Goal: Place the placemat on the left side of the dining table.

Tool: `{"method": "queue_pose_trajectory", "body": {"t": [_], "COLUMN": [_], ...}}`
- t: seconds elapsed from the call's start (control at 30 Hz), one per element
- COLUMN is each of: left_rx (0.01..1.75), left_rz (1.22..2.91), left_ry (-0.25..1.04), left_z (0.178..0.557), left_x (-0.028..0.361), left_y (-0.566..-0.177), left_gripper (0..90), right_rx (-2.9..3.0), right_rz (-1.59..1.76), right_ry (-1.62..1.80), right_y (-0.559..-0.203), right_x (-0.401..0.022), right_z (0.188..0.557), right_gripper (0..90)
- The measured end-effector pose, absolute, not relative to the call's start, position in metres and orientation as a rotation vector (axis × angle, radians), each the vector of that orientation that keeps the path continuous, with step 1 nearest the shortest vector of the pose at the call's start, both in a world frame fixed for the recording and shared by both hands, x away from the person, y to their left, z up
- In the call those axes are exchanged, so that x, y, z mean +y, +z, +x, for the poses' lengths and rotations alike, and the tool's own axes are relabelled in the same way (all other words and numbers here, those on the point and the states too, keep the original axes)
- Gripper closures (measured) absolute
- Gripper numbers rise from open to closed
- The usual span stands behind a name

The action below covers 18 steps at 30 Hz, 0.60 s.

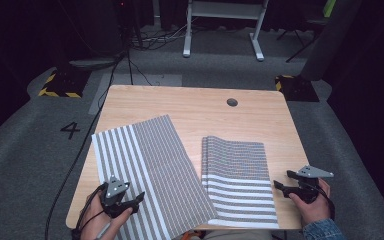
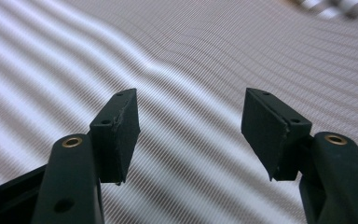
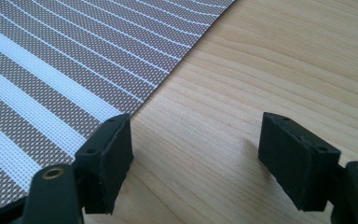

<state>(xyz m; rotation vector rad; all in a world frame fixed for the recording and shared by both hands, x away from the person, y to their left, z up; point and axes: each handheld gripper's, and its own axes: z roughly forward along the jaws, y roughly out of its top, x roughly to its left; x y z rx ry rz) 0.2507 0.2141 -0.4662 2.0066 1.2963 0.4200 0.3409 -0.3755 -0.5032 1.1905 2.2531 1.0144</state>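
Observation:
Two grey-and-white striped placemats lie on the wooden table (image 1: 195,102). The left mat (image 1: 145,160) lies flat and angled, its near end hanging over the front edge. The right mat (image 1: 237,170) is folded along its left side. My left gripper (image 1: 141,196) hovers over the left mat's near end; its jaws stand apart with nothing between them (image 2: 191,107), just striped weave (image 2: 182,46) beneath. My right gripper (image 1: 281,179) sits just right of the folded mat, open (image 3: 196,135) over bare wood (image 3: 261,56), beside the mat's edge (image 3: 51,70).
A round cable hole (image 1: 232,102) is in the table's far part. Beyond the table are grey carpet, black cables (image 1: 87,145), a white desk frame (image 1: 225,25) and yellow-black marked bases (image 1: 60,85). Bare wood lies between the mats and along the far edge.

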Motion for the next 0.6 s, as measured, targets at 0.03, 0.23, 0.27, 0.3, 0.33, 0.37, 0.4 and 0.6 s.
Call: {"method": "queue_pose_trajectory", "body": {"t": [0.03,0.23,0.27,0.3,0.33,0.37,0.4,0.6], "left_rx": [1.314,1.39,1.405,1.41,1.427,1.424,1.419,1.419], "left_rz": [2.008,2.04,2.043,2.055,2.062,2.06,2.063,2.067], "left_ry": [0.413,0.394,0.408,0.418,0.431,0.448,0.464,0.463], "left_z": [0.249,0.239,0.238,0.238,0.238,0.238,0.238,0.24], "left_x": [0.217,0.23,0.231,0.232,0.233,0.233,0.232,0.232], "left_y": [-0.469,-0.485,-0.488,-0.491,-0.492,-0.494,-0.495,-0.495], "left_gripper": [36.9,34.1,33.3,32.3,30.3,28.5,27.6,28.2], "right_rx": [2.254,2.253,2.253,2.253,2.254,2.254,2.253,2.253], "right_rz": [1.189,1.191,1.19,1.19,1.187,1.189,1.191,1.191], "right_ry": [1.012,1.014,1.014,1.014,1.012,1.012,1.014,1.015], "right_y": [-0.503,-0.503,-0.503,-0.503,-0.503,-0.503,-0.503,-0.503], "right_x": [-0.376,-0.375,-0.376,-0.376,-0.376,-0.376,-0.375,-0.375], "right_z": [0.341,0.341,0.341,0.341,0.341,0.341,0.341,0.341], "right_gripper": [26.2,26.1,26.1,26.1,26.1,26.1,26.1,26.1]}}
